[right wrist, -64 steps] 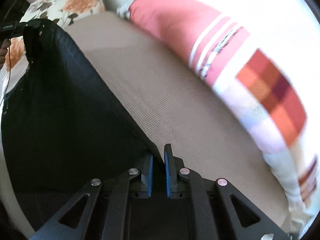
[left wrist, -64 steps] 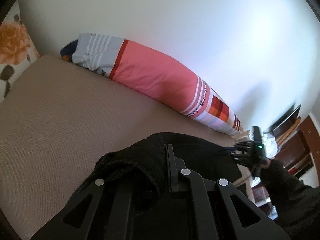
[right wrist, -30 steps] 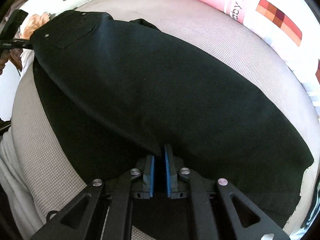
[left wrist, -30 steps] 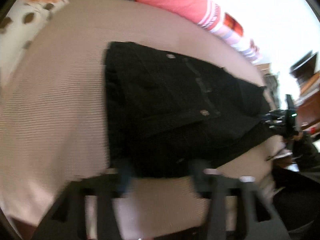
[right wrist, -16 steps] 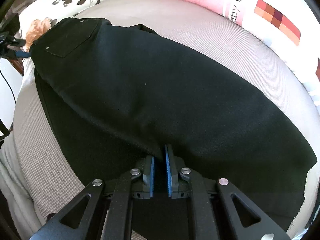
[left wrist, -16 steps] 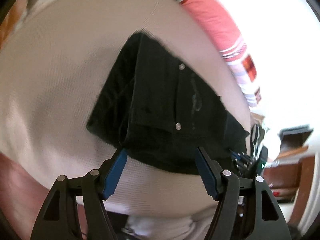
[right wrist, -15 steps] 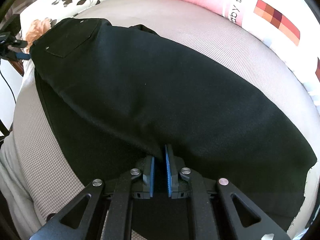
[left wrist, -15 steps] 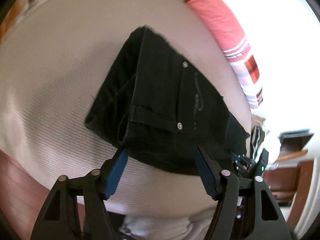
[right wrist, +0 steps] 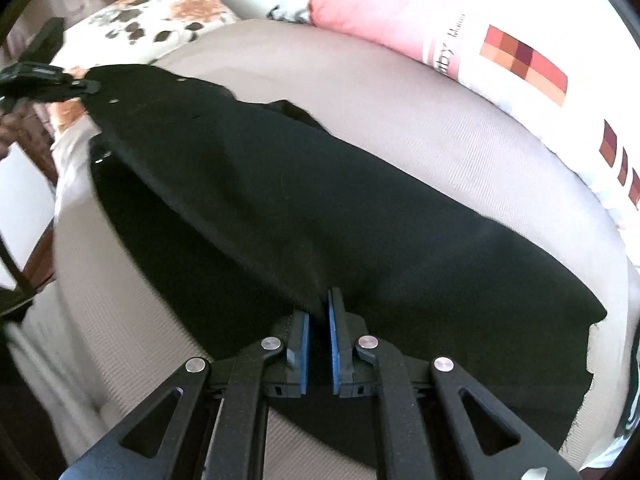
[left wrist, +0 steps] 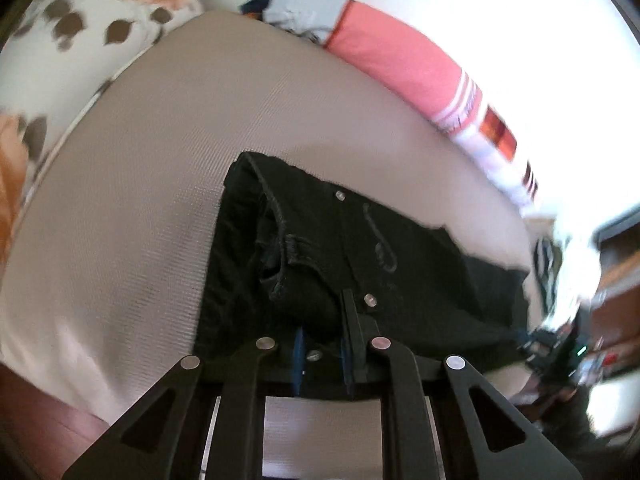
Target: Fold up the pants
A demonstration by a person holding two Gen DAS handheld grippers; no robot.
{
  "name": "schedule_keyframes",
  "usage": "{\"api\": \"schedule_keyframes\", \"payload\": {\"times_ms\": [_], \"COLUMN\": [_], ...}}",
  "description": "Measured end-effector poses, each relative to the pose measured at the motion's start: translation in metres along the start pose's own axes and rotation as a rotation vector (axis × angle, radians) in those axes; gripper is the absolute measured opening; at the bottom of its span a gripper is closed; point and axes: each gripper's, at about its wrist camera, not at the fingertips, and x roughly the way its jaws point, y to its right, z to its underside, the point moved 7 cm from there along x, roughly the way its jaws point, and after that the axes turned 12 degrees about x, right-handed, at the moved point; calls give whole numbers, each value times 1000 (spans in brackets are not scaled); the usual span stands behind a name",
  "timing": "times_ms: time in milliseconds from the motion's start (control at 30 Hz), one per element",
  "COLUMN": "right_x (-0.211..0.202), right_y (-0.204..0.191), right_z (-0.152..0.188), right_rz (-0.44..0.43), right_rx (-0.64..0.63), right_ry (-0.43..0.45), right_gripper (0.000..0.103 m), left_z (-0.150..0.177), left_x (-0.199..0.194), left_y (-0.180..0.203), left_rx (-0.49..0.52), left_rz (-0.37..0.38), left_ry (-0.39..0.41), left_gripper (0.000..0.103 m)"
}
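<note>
Black pants (right wrist: 304, 200) lie stretched across a beige bed (right wrist: 420, 120), folded leg over leg. In the left wrist view the waistband end (left wrist: 312, 248) with its rivets is right in front of my left gripper (left wrist: 322, 344), whose blue pads are closed on the waistband edge. My right gripper (right wrist: 318, 340) is shut on the folded edge of the pants near the leg end. The left gripper also shows at the far left of the right wrist view (right wrist: 48, 80), holding the waist corner.
A long pink and white striped bolster (left wrist: 400, 64) lies along the wall behind the pants. A floral pillow (right wrist: 152, 20) sits at the head of the bed. Wooden furniture (left wrist: 616, 280) stands beyond the bed's right end.
My left gripper was open half a second ago, back from the waistband; now it has moved in and closed on it. The right gripper keeps its hold; the pants shifted slightly.
</note>
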Motion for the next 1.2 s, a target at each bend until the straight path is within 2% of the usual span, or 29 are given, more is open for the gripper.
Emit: {"api": "schedule_keyframes", "payload": {"times_ms": [100,200,267,400,500,633,700,767,800,867,933,967,1067,1200], "right_x": [7,27,36,25,31,38,38,38,37,36,35,34,31,23], "right_y": [-13,-27,-29,-26,-28,-26,-24,-23,-23,-23,-22,-20,-19,-15], "right_z": [16,37,44,40,46,48,47,48,48,48,47,45,40,34], "right_rz": [-27,-34,-17,-56,-71,-75,-87,-90,-89,-88,-89,-88,-81,-82], "right_rx": [-26,-46,-53,-22,-25,-1,25,33,37,45,57,64,90,126], "right_ry": [-49,-122,-140,-141,-170,-172,-174,-172,-171,-167,-160,-153,-127,-87], "right_gripper": [7,7,8,8,8,8,8,9,10,11,13,13,18,22], "left_z": [16,36,41,43,47,49,49,48,48,48,48,47,47,40], "left_x": [18,34,35,32,41,45,41,35,29,19,7,2,-4,8], "left_y": [-14,-27,-27,-21,-17,-13,-13,-14,-15,-13,-9,-3,27,98], "left_rx": [62,75,72,104,161,180,181,184,194,215,245,271,369,534], "left_rz": [-29,-55,-53,-69,-124,-169,-196,-253,-299,-321,-409,-431,-417,-298], "left_ry": [-80,-132,-126,-120,-130,-117,-105,-94,-86,-61,-33,-15,23,78], "left_gripper": [16,17,17,17,21,25,33,56,62,66,66,66,66,66]}}
